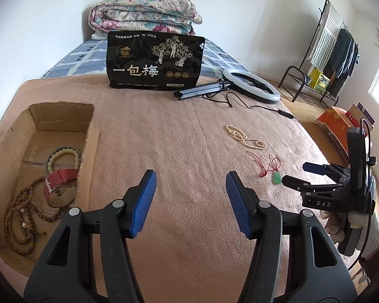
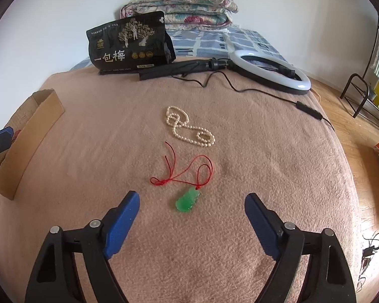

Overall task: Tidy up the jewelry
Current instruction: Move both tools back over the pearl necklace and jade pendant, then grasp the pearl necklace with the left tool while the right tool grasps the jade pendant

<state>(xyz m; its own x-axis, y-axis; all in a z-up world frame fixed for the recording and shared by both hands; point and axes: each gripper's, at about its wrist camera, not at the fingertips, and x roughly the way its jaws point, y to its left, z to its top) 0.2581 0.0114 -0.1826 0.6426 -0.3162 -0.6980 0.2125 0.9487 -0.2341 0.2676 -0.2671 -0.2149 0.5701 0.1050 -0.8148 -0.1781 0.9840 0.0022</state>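
Note:
A green jade pendant on a red cord lies on the tan blanket, just ahead of my right gripper. That gripper is open, and its blue pads stand either side of the pendant without touching it. Beyond the pendant lies a pearl necklace. In the left wrist view my left gripper is open and empty over bare blanket. The right gripper sits at the right there, beside the pendant. A cardboard box at the left holds a green bead bracelet, a red watch strap and brown bead strings.
A black snack bag stands at the back of the blanket. A ring light with its cable lies to the bag's right. A folded floral quilt sits behind. A clothes rack and an orange box stand off the bed's right edge.

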